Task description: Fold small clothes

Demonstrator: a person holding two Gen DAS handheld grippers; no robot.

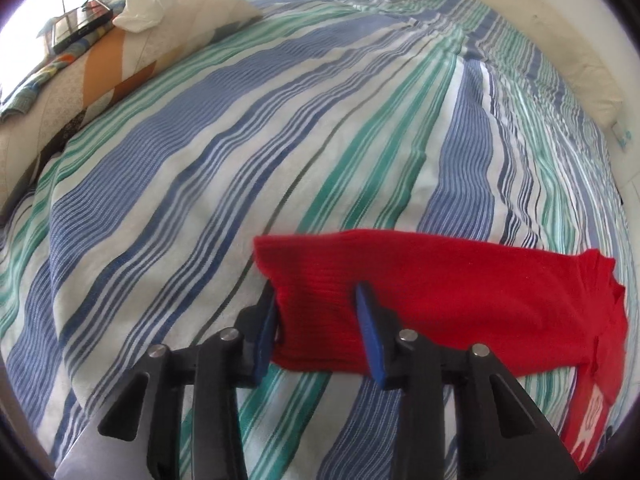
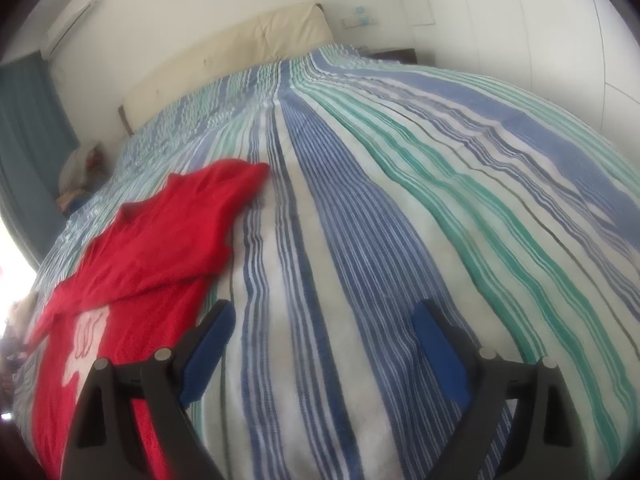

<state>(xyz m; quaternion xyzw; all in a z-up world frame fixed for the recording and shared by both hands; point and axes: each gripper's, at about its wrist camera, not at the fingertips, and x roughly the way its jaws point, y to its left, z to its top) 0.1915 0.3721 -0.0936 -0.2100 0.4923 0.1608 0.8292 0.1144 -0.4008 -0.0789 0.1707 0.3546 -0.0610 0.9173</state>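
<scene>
Left hand-held gripper (image 1: 318, 320) straddles red garment (image 1: 460, 292) on bedspread (image 1: 240, 160).

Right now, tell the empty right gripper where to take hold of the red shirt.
Take the red shirt by its near side hem beside the right gripper, coming in low from the right over the striped bedspread. That edge lies flat, exposed and nearest the open fingers. The left gripper already brackets the sleeve end.

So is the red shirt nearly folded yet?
Partly. One sleeve of the red shirt already lies folded over its body on the striped bedspread. The left gripper has that sleeve's end between its fingers. The right gripper is open and empty. The body still lies long and unfolded.
</scene>
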